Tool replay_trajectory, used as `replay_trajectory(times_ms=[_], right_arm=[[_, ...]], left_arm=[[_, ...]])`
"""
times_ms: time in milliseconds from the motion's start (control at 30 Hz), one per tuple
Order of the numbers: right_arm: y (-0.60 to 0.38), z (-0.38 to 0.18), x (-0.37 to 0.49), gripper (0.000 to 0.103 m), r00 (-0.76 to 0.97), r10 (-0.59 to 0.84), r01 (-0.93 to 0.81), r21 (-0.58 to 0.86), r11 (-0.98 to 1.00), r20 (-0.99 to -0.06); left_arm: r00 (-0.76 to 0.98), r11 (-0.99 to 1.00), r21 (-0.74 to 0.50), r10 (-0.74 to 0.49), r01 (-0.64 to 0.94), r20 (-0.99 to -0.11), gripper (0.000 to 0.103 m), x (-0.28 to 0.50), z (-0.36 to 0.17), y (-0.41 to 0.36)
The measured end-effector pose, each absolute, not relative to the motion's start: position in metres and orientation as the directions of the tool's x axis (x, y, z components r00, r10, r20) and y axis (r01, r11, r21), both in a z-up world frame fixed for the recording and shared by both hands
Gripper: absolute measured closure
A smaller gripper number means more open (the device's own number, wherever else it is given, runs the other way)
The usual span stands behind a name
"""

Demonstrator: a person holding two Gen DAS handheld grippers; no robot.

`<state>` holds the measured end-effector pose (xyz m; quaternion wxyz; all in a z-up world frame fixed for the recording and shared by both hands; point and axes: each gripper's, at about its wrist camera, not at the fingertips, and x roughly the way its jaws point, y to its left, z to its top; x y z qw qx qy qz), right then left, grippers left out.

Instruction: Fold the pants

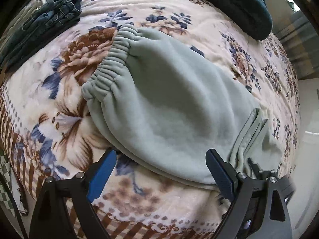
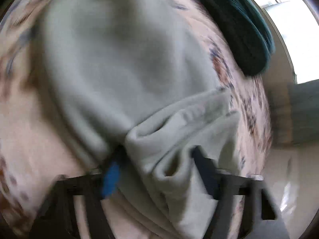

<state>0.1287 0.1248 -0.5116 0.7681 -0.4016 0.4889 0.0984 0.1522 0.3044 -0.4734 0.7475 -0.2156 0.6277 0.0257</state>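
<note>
Pale grey-green sweatpants (image 1: 169, 99) lie folded on a floral blanket (image 1: 49, 103), with the elastic waistband (image 1: 111, 65) at the far left. My left gripper (image 1: 161, 153) hovers open over the pants' near edge, and its blue pads touch no cloth. In the blurred right wrist view the pants (image 2: 119, 59) fill the middle. My right gripper (image 2: 157, 155) is shut on a bunched fold of the pants at their near right end, cloth puckered between its fingers.
A pile of jeans and pale clothes (image 1: 49, 20) sits at the far left of the bed. A dark teal folded cover (image 1: 239, 6) lies along the far edge. The bed's right edge drops to a pale floor (image 1: 307, 139).
</note>
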Motion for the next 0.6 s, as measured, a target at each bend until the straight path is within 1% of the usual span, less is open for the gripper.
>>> replay_trajectory(times_ms=[67,133,200,267,300,333,367,400,433,467,500,533,567,600], right_arm=[[0.113,-0.492,0.138,0.084,0.496,-0.194,-0.476,-0.452,0.755,-0.846],[0.102,-0.478,0.139,0.084,0.488,-0.145,-0.445,-0.388,0.807,-0.861],[0.100,-0.463,0.133,0.084,0.481,-0.085,-0.457,-0.332,0.825,-0.873],[0.110,-0.455,0.114,0.084,0.432,-0.006,-0.548,-0.269,0.792,-0.902],[0.114,-0.456,0.104,0.084,0.417,0.001,-0.582,-0.266,0.769,-0.909],[0.122,-0.464,0.094,0.082,0.364,0.002,-0.636,-0.247,0.731,-0.931],[0.123,-0.478,0.094,0.078,0.267,-0.003,-0.678,-0.191,0.710,-0.964],[0.120,-0.484,0.098,0.071,0.206,0.005,-0.687,-0.141,0.713,-0.979],[0.114,-0.480,0.102,0.065,0.151,0.051,-0.683,-0.067,0.727,-0.987],[0.102,-0.468,0.116,0.057,0.065,0.138,-0.659,0.061,0.750,-0.988],[0.090,-0.458,0.130,0.033,-0.014,0.223,-0.614,0.184,0.768,-0.975],[0.070,-0.441,0.149,0.017,-0.065,0.319,-0.532,0.304,0.791,-0.945],[0.046,-0.420,0.169,0.017,-0.083,0.427,-0.450,0.416,0.790,-0.900],[0.031,-0.409,0.181,0.017,-0.076,0.475,-0.404,0.463,0.789,-0.876]], left_arm=[[0.214,0.905,-0.296,-0.238,-0.307,-0.947,0.012,0.154,-0.471,0.305],[0.216,0.906,-0.301,-0.244,-0.297,-0.946,0.012,0.159,-0.467,0.304],[0.224,0.904,-0.312,-0.252,-0.292,-0.941,0.012,0.164,-0.462,0.303],[0.233,0.902,-0.323,-0.262,-0.285,-0.937,0.012,0.172,-0.458,0.302],[0.242,0.904,-0.328,-0.265,-0.274,-0.934,0.012,0.177,-0.456,0.300],[0.248,0.909,-0.324,-0.261,-0.262,-0.933,0.012,0.183,-0.455,0.298],[0.251,0.917,-0.316,-0.255,-0.245,-0.934,0.012,0.190,-0.454,0.294],[0.253,0.923,-0.314,-0.257,-0.223,-0.933,0.012,0.199,-0.455,0.289],[0.248,0.926,-0.316,-0.263,-0.207,-0.932,0.012,0.207,-0.457,0.284],[0.241,0.926,-0.327,-0.279,-0.190,-0.930,0.012,0.217,-0.458,0.279],[0.242,0.922,-0.349,-0.305,-0.166,-0.921,0.012,0.229,-0.458,0.272],[0.245,0.920,-0.366,-0.325,-0.144,-0.914,0.012,0.239,-0.456,0.266],[0.248,0.915,-0.386,-0.349,-0.117,-0.904,0.012,0.251,-0.454,0.259],[0.245,0.905,-0.416,-0.385,-0.089,-0.890,0.012,0.266,-0.454,0.251]])
